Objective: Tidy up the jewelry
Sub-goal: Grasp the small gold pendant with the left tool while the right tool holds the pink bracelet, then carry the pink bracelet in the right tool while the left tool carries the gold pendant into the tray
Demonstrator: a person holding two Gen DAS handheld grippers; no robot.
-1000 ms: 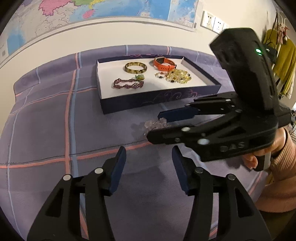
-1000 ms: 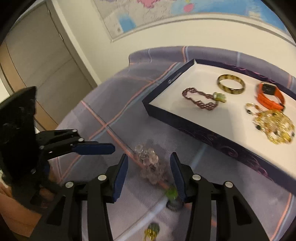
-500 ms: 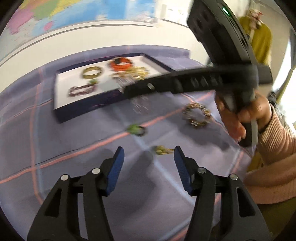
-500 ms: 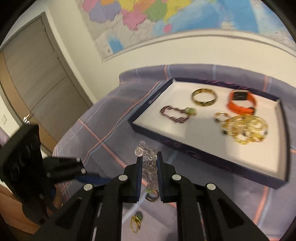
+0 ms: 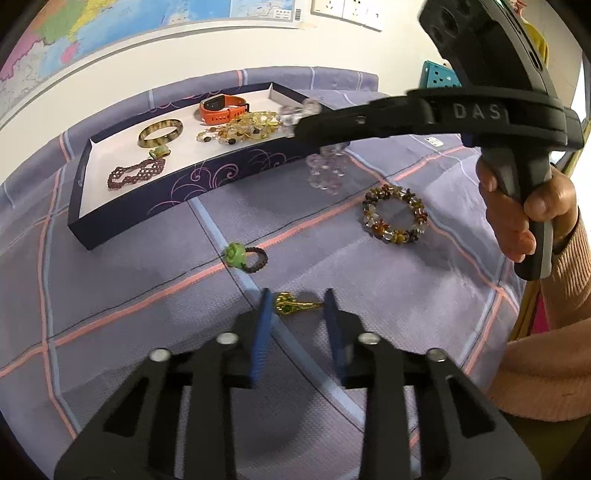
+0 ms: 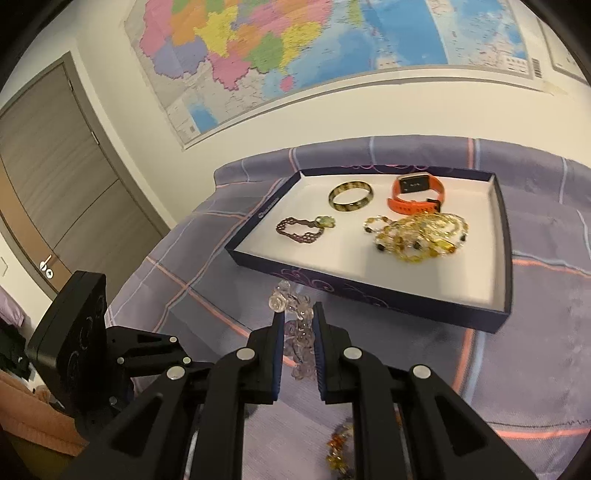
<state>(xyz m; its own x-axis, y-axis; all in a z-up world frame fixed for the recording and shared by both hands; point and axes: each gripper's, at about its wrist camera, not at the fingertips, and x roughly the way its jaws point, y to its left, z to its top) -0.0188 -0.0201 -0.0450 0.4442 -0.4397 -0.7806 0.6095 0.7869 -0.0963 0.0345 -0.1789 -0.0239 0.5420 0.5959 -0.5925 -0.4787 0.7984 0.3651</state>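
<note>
Right hand-held gripper point(image 6: 298, 317) clamped on clear bead bracelet point(image 6: 295, 332), tray point(image 6: 369, 291) at 1 o'clock. Left hand-held gripper point(image 5: 297, 301) jaws just closing around gold ring point(image 5: 291, 303), not yet gripping.

Setting: a home bedroom. Evidence: bed point(image 5: 110, 295) with a purple checked cover serving as the work surface; large coloured wall map point(image 6: 295, 48) above it; grey wooden door point(image 6: 48, 177) with lever handle; wall sockets point(image 5: 347, 11); clothing hanging at the far edge; an open jewelry tray point(image 6: 502, 258) resting on the bedding.
</note>
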